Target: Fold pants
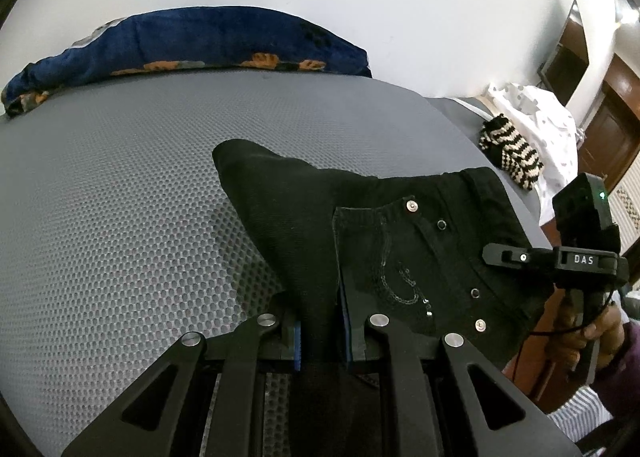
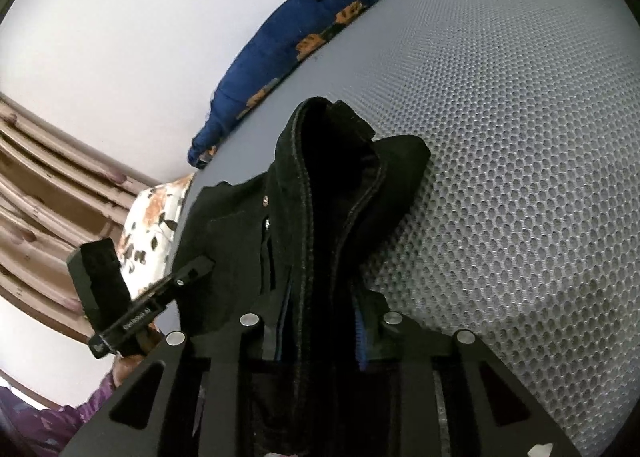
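The black pants with metal rivets and chain embroidery are held up above the grey mesh mattress. My left gripper is shut on a fold of the pants' fabric. My right gripper is shut on a bunched, seamed edge of the pants. The right gripper also shows in the left wrist view at the pants' right side. The left gripper shows in the right wrist view at the pants' left side.
A blue blanket with orange flowers lies along the wall at the mattress's far edge. A black-and-white striped knit and a white dotted cloth lie at the right. A floral pillow sits near wooden slats.
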### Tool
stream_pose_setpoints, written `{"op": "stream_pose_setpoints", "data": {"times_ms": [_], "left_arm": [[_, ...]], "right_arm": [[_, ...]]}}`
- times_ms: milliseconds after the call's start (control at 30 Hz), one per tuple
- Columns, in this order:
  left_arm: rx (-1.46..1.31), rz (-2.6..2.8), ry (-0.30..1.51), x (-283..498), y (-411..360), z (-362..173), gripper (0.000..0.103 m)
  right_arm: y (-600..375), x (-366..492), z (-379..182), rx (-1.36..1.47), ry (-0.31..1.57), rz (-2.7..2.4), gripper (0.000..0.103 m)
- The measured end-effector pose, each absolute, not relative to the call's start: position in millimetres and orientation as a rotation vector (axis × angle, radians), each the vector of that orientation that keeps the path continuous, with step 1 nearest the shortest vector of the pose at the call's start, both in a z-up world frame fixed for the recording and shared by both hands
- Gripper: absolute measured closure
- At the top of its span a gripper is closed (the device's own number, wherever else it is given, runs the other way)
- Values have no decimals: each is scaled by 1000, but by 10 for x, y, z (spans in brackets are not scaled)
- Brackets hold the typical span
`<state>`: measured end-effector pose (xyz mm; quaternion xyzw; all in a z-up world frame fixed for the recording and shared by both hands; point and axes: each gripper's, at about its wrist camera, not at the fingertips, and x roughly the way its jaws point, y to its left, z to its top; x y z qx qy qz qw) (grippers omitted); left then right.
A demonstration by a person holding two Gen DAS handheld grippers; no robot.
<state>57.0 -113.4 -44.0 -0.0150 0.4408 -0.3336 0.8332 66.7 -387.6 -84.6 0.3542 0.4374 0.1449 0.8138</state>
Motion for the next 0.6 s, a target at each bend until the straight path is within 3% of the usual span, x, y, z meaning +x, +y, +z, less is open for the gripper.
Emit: {"op": "stream_pose_setpoints", "data": {"times_ms": [600], "left_arm": [[-51,-637,874,726,-669,-135,89]], "right_arm": [[-3530,934,-610,771,892,401,79]]}}
